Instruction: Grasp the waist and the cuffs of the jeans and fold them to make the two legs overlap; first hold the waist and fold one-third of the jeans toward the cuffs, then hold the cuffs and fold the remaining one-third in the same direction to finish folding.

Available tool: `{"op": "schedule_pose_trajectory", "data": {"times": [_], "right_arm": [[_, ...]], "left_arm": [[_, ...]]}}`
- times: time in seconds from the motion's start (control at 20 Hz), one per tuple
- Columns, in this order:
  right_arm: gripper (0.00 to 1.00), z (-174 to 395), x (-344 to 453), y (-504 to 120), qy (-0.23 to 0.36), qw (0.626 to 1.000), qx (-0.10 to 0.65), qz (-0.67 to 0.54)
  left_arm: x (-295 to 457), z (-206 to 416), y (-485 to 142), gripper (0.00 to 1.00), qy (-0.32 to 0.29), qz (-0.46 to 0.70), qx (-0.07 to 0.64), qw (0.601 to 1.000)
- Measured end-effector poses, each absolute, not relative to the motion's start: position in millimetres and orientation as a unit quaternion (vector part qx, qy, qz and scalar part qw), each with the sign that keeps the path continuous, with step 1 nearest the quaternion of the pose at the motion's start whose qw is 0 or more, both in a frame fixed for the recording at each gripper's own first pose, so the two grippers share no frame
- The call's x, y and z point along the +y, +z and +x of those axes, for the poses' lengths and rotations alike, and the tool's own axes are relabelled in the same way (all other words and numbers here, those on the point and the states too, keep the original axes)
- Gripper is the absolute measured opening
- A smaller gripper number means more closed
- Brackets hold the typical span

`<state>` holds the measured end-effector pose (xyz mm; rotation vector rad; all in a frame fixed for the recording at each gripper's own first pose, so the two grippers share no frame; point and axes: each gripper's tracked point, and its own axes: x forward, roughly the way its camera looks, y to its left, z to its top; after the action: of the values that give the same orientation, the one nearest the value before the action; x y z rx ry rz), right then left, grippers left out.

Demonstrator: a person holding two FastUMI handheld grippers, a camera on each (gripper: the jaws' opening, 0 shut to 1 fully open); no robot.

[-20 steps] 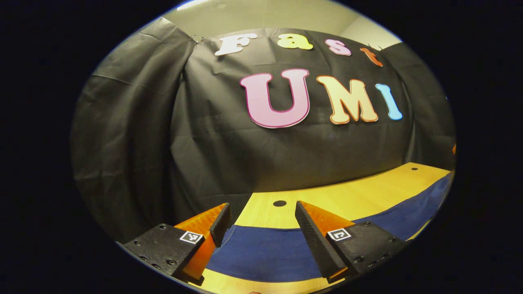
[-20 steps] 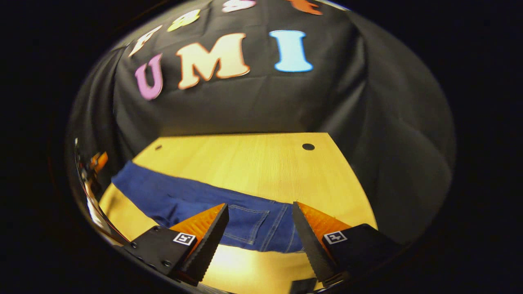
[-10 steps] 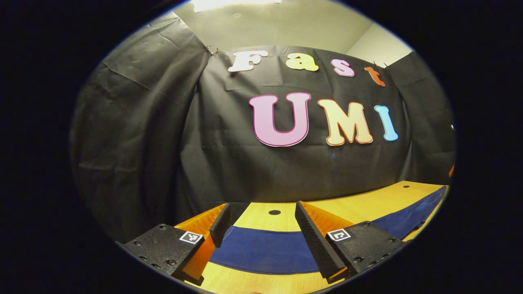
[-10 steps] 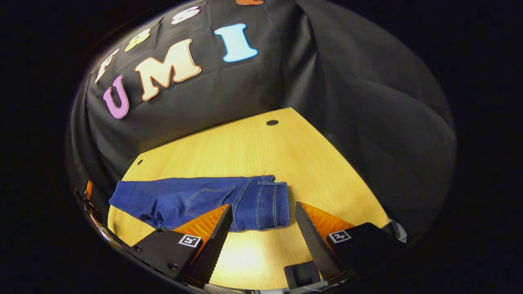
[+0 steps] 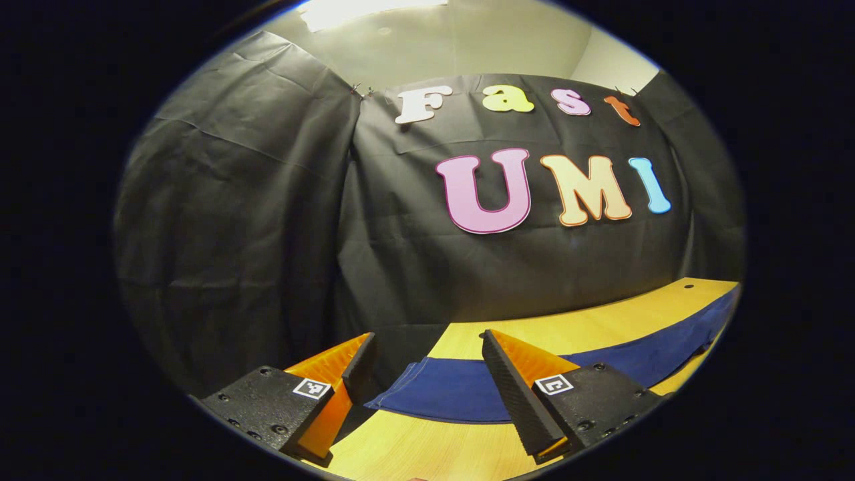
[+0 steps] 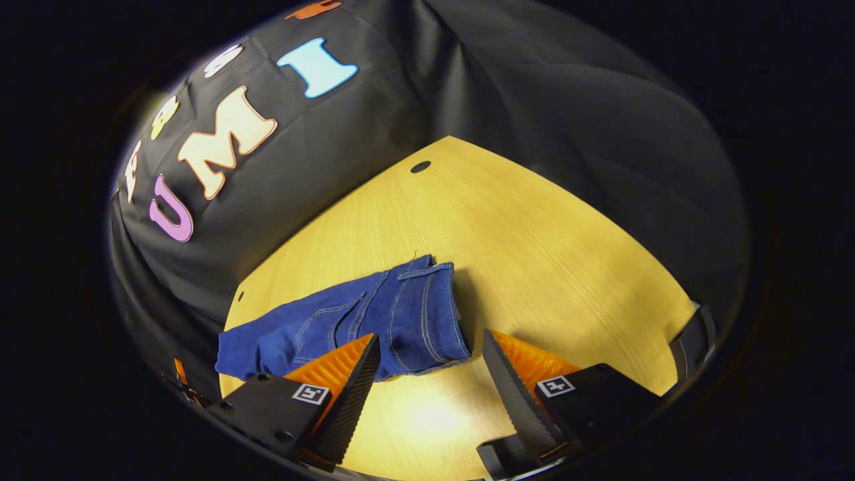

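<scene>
now | jeans (image 6: 401,321) flat on table (image 6: 534,254) | left gripper (image 5: 427,374), right gripper (image 6: 427,374) jaws wide, empty | poised over cuffs and waist to grab

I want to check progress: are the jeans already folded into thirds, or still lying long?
Still lying long: the jeans stretch flat across the table, waist end uncovered. Whether the legs overlap, I cannot tell.

The dark blue denim jeans (image 6: 394,321) lie flat on the pale wooden worktop (image 6: 534,254), stretched out lengthwise. In the right gripper view the waist end is nearest, with lighter stitching, a back pocket and seams showing; its top corner is slightly lifted and rumpled. In the left gripper view the jeans (image 5: 461,394) appear as a smooth, plain blue band running across the worktop (image 5: 414,447), the cuff end close to the worktop's edge.
</scene>
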<state>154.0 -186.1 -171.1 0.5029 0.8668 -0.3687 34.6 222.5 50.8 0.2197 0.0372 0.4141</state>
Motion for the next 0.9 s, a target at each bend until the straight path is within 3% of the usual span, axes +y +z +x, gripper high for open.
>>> {"op": "schedule_pose_trajectory", "data": {"times": [0.4, 0.5, 0.55, 0.6, 0.65, 0.75, 0.8, 0.9], "right_arm": [[0.96, 157.3, -187.1, -190.0, -0.17, 0.843, 0.41, 0.304], [0.81, 156.0, -183.3, -195.0, -0.165, 0.838, 0.417, 0.311], [0.82, 153.6, -182.2, -196.6, -0.164, 0.837, 0.418, 0.314], [0.73, 155.9, -181.8, -200.2, -0.164, 0.835, 0.419, 0.317], [0.74, 153.8, -178.5, -201.7, -0.158, 0.831, 0.426, 0.322], [0.58, 153.9, -171.4, -203.1, -0.149, 0.824, 0.43, 0.338], [0.44, 154.5, -171.2, -202.8, -0.149, 0.822, 0.427, 0.346], [0.27, 153.9, -172.4, -204.0, -0.15, 0.819, 0.422, 0.358]], "left_arm": [[205.8, 11.2, 59.1, 0.95, 0.212, 0.108, 0.006, 0.971], [205.4, 9.0, 55.4, 0.95, 0.216, 0.106, 0.012, 0.971], [205.9, 7.7, 51.8, 0.95, 0.219, 0.106, 0.016, 0.97], [207.7, 7.9, 48.4, 0.95, 0.223, 0.106, 0.021, 0.969], [209.2, 8.0, 45.0, 0.95, 0.226, 0.107, 0.027, 0.968], [209.4, 7.4, 41.5, 0.95, 0.228, 0.104, 0.034, 0.967], [207.3, 7.6, 41.9, 0.95, 0.227, 0.101, 0.033, 0.968], [202.8, 9.1, 45.1, 0.95, 0.222, 0.098, 0.027, 0.97]]}}
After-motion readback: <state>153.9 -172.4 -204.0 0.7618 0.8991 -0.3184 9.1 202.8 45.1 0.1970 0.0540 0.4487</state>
